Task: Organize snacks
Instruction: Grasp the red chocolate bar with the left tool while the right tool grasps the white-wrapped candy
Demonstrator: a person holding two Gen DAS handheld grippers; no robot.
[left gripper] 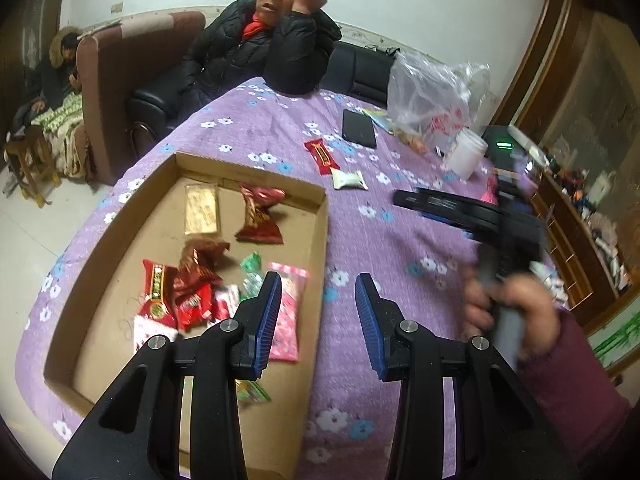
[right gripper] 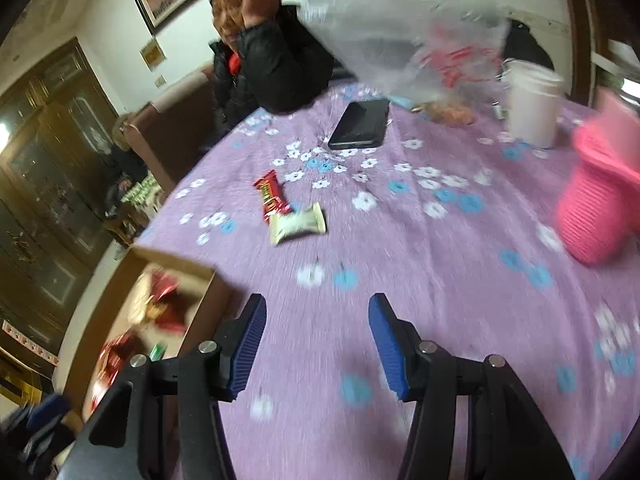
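A shallow cardboard box (left gripper: pixel 326 232) lies on the purple flowered tablecloth and holds several wrapped snacks: a gold pack (left gripper: pixel 201 214), red packs (left gripper: pixel 260 216), a pink pack (left gripper: pixel 286 316). Two snacks lie loose on the cloth beyond it: a red bar (left gripper: pixel 321 153) (right gripper: pixel 271 197) and a pale green-white pack (left gripper: pixel 349 179) (right gripper: pixel 298 224). My left gripper (left gripper: pixel 318 286) hovers open over the box's right edge, nothing between its fingers. My right gripper (right gripper: pixel 316 314) is open above bare cloth, short of the two loose snacks; in the left wrist view it appears blurred at the right, held by a hand (left gripper: pixel 516 308).
A black phone (left gripper: pixel 359 128) (right gripper: pixel 360 124), a clear plastic bag (left gripper: pixel 432 92), a white jar (left gripper: pixel 466 152) (right gripper: pixel 532 104) and a pink knitted item (right gripper: pixel 600 204) sit at the table's far side. A person in a black jacket (left gripper: pixel 260 48) leans on the far edge. A wooden cabinet stands at right.
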